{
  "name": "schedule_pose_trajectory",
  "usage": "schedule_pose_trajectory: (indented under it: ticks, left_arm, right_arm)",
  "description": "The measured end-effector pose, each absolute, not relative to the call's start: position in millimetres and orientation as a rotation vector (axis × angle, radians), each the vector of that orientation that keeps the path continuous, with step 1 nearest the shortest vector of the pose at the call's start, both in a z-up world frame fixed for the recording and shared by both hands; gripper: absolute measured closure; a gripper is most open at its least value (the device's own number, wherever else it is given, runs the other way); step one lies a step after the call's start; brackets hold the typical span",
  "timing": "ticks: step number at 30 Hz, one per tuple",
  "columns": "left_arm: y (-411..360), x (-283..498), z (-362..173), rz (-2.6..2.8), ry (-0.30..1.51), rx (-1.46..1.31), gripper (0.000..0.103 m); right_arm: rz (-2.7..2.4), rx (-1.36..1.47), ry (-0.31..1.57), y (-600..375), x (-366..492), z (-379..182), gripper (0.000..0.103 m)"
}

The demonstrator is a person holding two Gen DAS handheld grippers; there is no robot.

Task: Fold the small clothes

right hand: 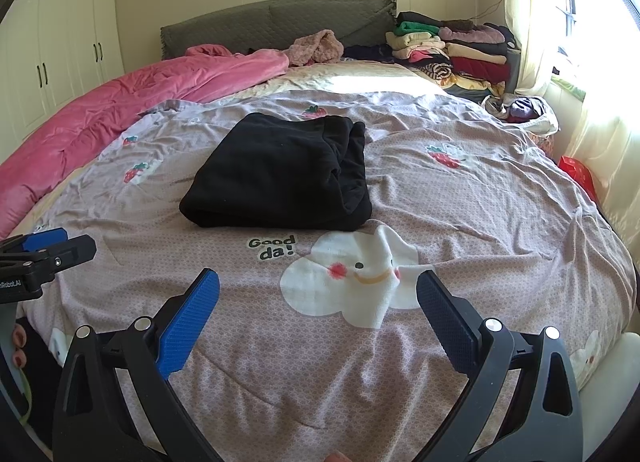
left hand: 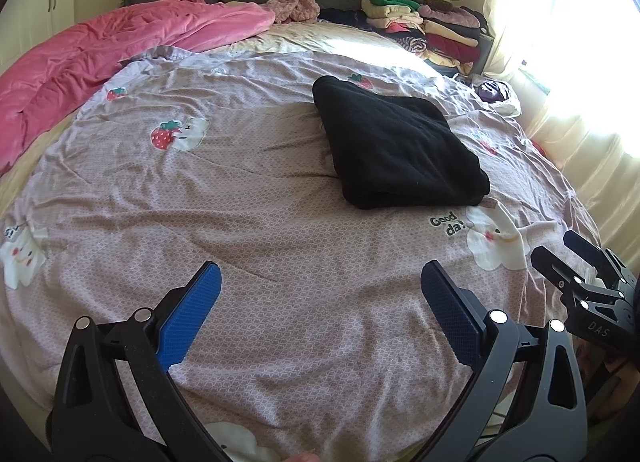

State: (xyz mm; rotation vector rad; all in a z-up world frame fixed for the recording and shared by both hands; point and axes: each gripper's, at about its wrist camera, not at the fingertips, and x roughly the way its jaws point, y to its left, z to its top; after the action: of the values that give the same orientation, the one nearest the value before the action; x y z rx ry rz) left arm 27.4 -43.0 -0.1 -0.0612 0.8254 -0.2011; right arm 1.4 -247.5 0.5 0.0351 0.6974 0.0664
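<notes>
Left gripper (left hand: 320,302) spread wide, nothing held | right gripper (right hand: 318,304) likewise | black garment (right hand: 280,177) folded at 12 o'clock on bedspread (right hand: 480,221)

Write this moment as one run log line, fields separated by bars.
left gripper: open, empty | right gripper: open, empty | black garment: folded, on bedsheet | contact: none

The bed (right hand: 500,229), covered by a mauve sheet printed with strawberries and cartoon faces, bore a folded black garment (right hand: 280,177) at its centre, a crumpled pink quilt (right hand: 120,109) along one side, and stacked folded clothes (right hand: 452,49) beside the headboard.
</notes>
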Motion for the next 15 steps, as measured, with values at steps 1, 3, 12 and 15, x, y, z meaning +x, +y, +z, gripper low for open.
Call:
schedule_pose_trajectory:
  ticks: [1,3,12,15]
  left_arm:
    - [-43.2,27.4,-0.1,-0.200,0.826,-0.061,0.009]
    - [-43.0,27.2,0.1,-0.202,0.826,-0.062,0.009]
    - [-44.0,26.2,0.9,-0.198,0.827,-0.060,0.009]
    - [-43.0,27.2,0.0,-0.193,0.831,-0.057,0.009]
  right_arm:
    - [0.066,0.036,0.698,-247.6,1.3,0.5,0.005]
    - [0.066,0.035,0.696,-247.6,1.0,0.7,0.005]
    - [0.065,0.036,0.698,-247.6,1.4,0.1,0.005]
    - [0.063,0.035,0.698,-248.0,1.1,0.0,0.005]
